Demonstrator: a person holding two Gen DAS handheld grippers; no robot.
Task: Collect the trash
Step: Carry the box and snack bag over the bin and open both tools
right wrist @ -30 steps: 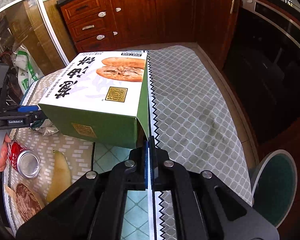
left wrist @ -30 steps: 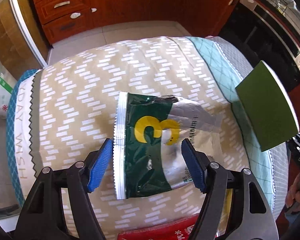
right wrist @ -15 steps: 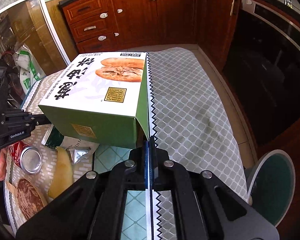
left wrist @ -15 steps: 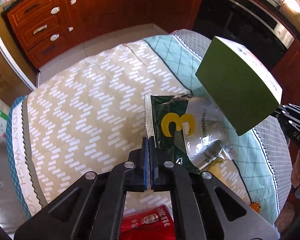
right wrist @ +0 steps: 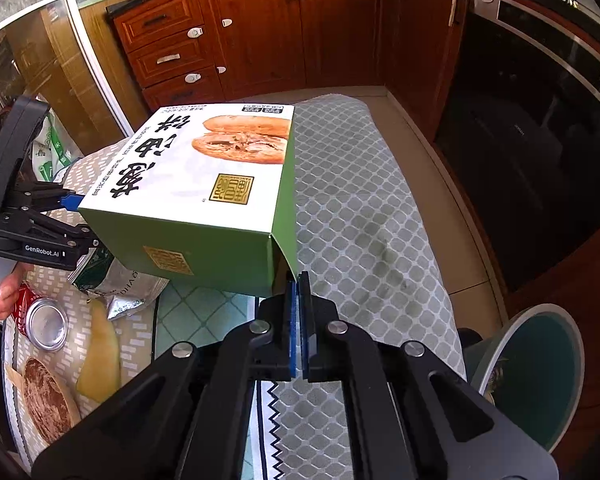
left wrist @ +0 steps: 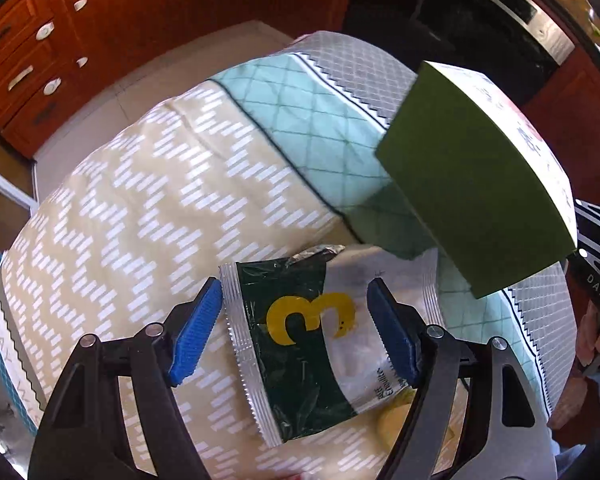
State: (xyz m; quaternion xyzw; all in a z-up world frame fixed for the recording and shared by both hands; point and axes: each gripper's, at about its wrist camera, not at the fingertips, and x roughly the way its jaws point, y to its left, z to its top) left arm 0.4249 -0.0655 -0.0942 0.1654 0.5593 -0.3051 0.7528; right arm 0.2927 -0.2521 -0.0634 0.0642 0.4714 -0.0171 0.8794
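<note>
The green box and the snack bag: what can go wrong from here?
1. The right gripper pinches only a thin flap of the box, so it may tear or slip.
2. The left gripper is opening around the flat bag; its fingers could slide over it.

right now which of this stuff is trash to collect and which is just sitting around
Part of the job:
- snack wrapper, between the opening jaws of the left gripper, untouched
- green box, flap pinched by the right gripper
- can
- peel
- bin

Just lying about:
- tablecloth
- cabinets
- oven
</note>
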